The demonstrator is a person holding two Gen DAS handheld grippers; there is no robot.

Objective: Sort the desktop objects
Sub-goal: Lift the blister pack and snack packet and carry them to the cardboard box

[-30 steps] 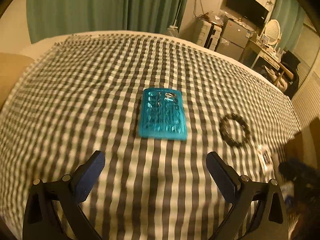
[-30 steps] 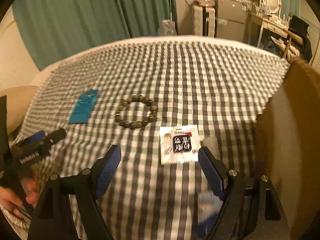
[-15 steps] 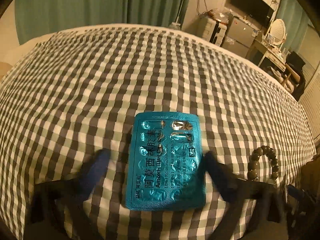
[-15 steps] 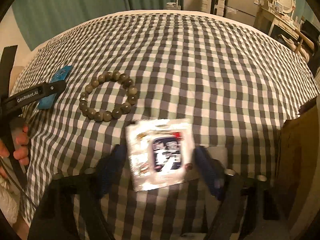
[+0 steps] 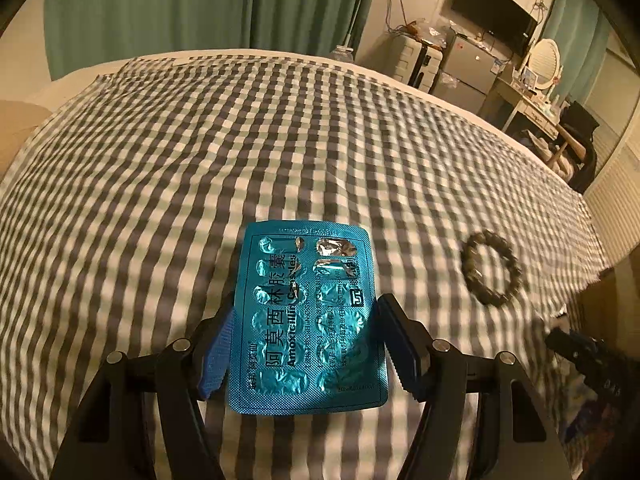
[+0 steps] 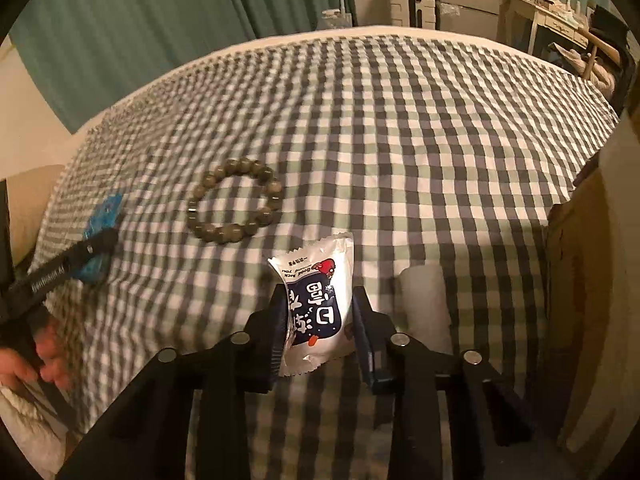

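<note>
In the left wrist view, my left gripper (image 5: 306, 336) is shut on a teal blister pack of capsules (image 5: 308, 312), gripping its two long edges just above the checked cloth. In the right wrist view, my right gripper (image 6: 320, 328) is shut on a white and navy snack sachet (image 6: 318, 304), which bulges upward between the fingers. A beaded bracelet (image 6: 234, 206) lies on the cloth left of the sachet; it also shows in the left wrist view (image 5: 490, 268). The blister pack (image 6: 100, 220) and the left gripper's finger (image 6: 68, 264) show at the far left of the right wrist view.
A grey and white checked cloth (image 5: 200, 160) covers the surface. A brown cardboard box (image 6: 584, 280) stands at the right edge. A pale flat object (image 6: 424, 300) lies right of the sachet. A hand (image 6: 36, 360) holds the left gripper's handle.
Both grippers moved forward and down onto their objects and closed: the left on the blister pack, the right on the sachet, which now stands crumpled between the fingers.
</note>
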